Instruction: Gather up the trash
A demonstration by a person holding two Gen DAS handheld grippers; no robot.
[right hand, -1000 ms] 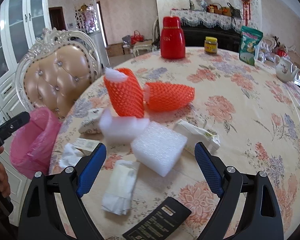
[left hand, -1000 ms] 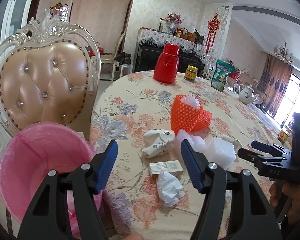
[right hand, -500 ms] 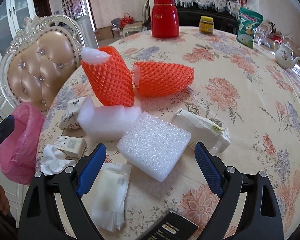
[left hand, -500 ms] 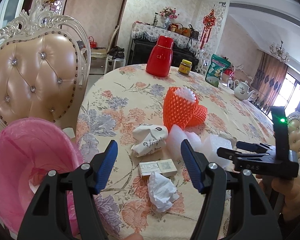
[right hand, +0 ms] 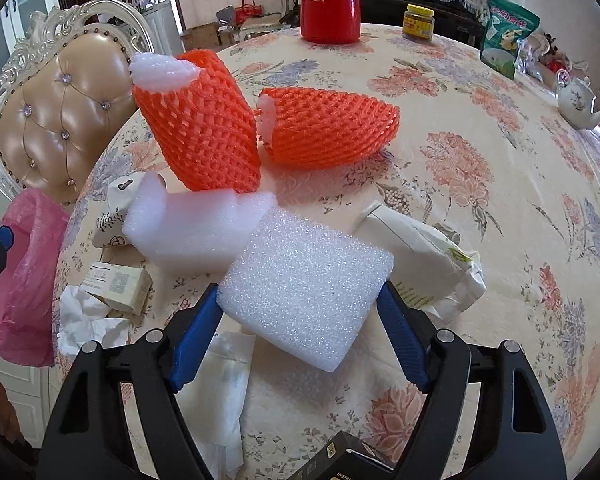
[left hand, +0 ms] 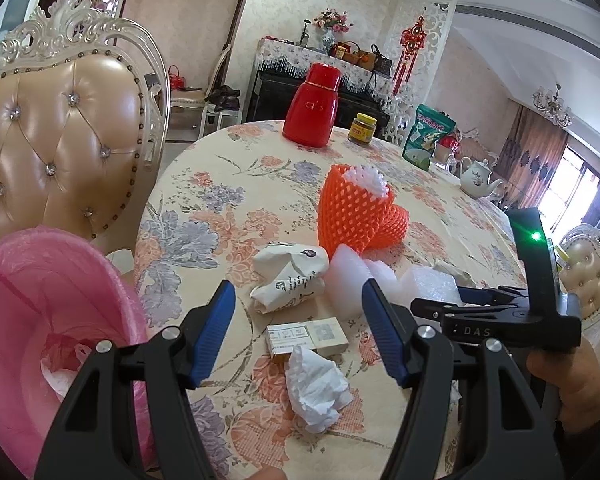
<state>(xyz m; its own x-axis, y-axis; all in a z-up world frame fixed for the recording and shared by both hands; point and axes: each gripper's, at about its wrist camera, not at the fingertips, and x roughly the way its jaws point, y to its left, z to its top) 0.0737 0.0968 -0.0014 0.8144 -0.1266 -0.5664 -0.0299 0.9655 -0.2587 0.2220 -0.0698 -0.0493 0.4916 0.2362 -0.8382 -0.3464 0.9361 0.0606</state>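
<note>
Right gripper (right hand: pixel 300 328) is down at the near edge of the table, its blue fingers (right hand: pixel 196 336) set on either side of the white foam block (right hand: pixel 306 280). Its jaws have just been closing with the block between them, and the pads now look to be touching or all but touching the block's sides — I would not yet call it a firm pinch. So the step in hand is the grasp on that block, which lies flat on the flowered tablecloth (right hand: pixel 480 168), near the table's edge.

Next, I judge, the grip has to finish with only light pressure, since the foam looks soft and will squash. Then the block must be lifted clear and carried leftward to the pink-lined bin (left hand: pixel 40 320) beside the table.

Left gripper (left hand: pixel 298 336) hangs partly open and empty above a small flat box (left hand: pixel 306 334) and a crumpled tissue (left hand: pixel 318 388), near the bin's mouth.

Just beyond the block lie a second, smoother piece of white foam (right hand: pixel 192 228), touching it, and two orange foam nets (right hand: pixel 260 128). A crumpled paper bag (right hand: pixel 428 264) sits just to the block's right — close enough that a finger might snag it. A flat tissue (right hand: pixel 220 380) lies under the right gripper's left finger. On the far side stand a red flask (right hand: pixel 330 0), a jar (right hand: pixel 419 21), a green packet (right hand: pixel 508 36) and a teapot (right hand: pixel 578 98), well apart from the litter. A padded chair (left hand: pixel 56 148) stands behind the bin.
</note>
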